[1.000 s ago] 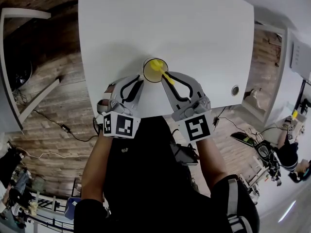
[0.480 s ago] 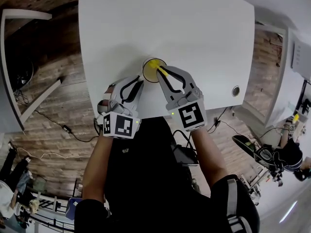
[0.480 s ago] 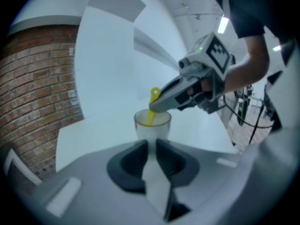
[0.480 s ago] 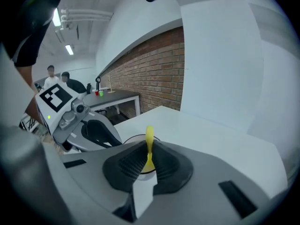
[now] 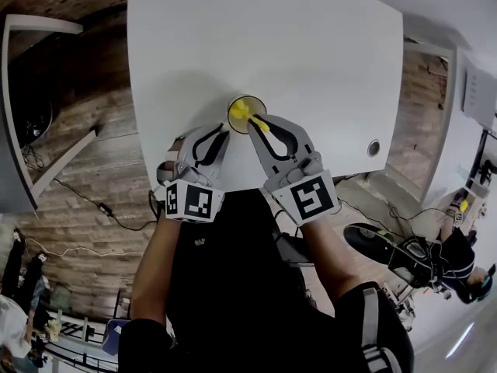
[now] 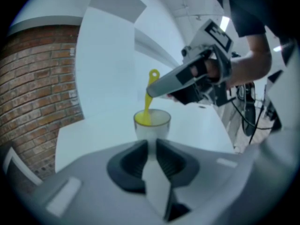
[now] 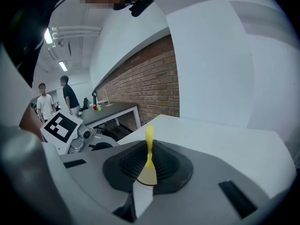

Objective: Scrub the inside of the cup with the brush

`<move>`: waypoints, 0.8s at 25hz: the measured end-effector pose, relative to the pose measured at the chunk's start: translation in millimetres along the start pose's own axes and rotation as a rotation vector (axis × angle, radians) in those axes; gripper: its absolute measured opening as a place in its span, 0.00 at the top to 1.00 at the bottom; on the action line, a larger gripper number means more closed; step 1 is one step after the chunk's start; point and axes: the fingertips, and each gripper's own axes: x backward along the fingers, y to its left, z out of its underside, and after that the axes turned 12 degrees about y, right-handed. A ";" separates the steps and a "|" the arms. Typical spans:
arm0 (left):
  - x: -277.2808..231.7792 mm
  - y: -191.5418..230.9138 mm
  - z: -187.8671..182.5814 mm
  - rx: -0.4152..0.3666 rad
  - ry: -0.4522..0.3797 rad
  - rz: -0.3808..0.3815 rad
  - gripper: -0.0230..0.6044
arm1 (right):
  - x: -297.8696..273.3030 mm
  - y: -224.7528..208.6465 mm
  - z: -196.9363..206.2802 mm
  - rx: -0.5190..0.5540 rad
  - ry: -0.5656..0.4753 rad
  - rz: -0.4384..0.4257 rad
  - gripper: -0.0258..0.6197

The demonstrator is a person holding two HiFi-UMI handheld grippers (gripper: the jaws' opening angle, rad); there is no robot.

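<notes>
A translucent cup (image 5: 247, 113) (image 6: 152, 123) stands on the white table (image 5: 311, 53) near its front edge. My left gripper (image 5: 223, 134) (image 6: 151, 146) is shut on the cup's lower wall from the near side. A yellow brush (image 5: 250, 115) (image 6: 148, 108) (image 7: 149, 146) stands tilted in the cup, with its head inside and its looped handle end sticking up. My right gripper (image 5: 260, 123) (image 6: 157, 89) (image 7: 150, 161) is shut on the brush handle just above the rim. The cup is out of sight in the right gripper view.
A round cable hole (image 5: 374, 147) sits in the table at the right. The table's front edge runs just under both grippers. A brick wall (image 6: 37, 78) is to the left, and a dark desk (image 7: 108, 109) and two people (image 7: 56, 100) stand beyond.
My right gripper swung left and then back a little, shifting the brush head round inside the cup. The left gripper and the cup stayed put.
</notes>
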 end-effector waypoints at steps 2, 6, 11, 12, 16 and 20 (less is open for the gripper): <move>0.3 0.2 0.1 0.002 -0.002 0.006 0.87 | -6.3 1.3 3.7 0.018 0.020 0.003 0.91; -0.3 0.7 -1.1 0.001 -0.001 0.009 0.87 | -23.3 1.9 12.2 0.039 0.069 0.002 0.91; -0.3 -0.3 -0.1 0.009 -0.001 -0.002 0.87 | -40.2 0.7 23.1 0.027 0.124 -0.002 0.91; -0.4 -0.2 0.2 0.013 -0.001 -0.006 0.87 | -40.4 0.7 22.5 0.024 0.124 -0.005 0.91; -0.2 -1.1 -0.6 0.021 0.001 -0.015 0.87 | -23.3 5.5 7.2 0.011 0.074 -0.024 0.91; -0.3 0.0 -1.1 0.023 -0.001 -0.017 0.87 | 0.2 10.9 -7.4 -0.036 0.038 -0.033 0.91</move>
